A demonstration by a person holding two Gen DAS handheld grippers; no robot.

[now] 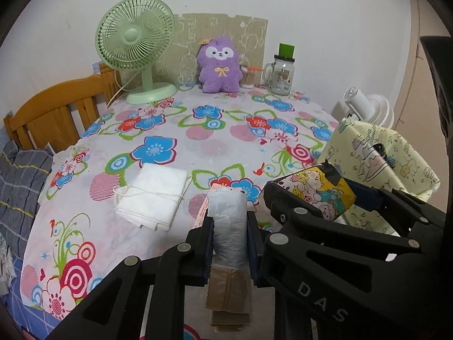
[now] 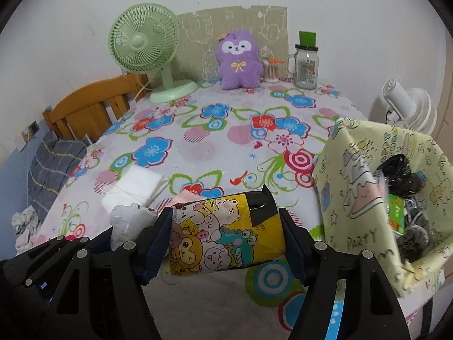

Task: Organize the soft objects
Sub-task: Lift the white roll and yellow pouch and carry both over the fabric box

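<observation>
My left gripper (image 1: 230, 221) is shut on a clear plastic packet (image 1: 228, 221) with tan folded material under it, held above the table's near edge. My right gripper (image 2: 226, 226) is shut on a yellow cartoon-print pack (image 2: 226, 232); it also shows in the left wrist view (image 1: 320, 189), just right of the left gripper. A folded white cloth (image 1: 153, 195) tied with string lies on the floral tablecloth at front left. A pale yellow printed bin (image 2: 368, 187) stands at the right, holding dark soft items (image 2: 402, 175). A purple plush (image 2: 239, 61) sits at the back.
A green desk fan (image 2: 144, 45) stands at the back left, a glass mug jar (image 2: 305, 68) and a cotton swab cup (image 2: 271, 70) at the back right. A white fan (image 2: 407, 104) is beyond the bin. A wooden bed frame (image 1: 56, 107) and grey bedding lie left.
</observation>
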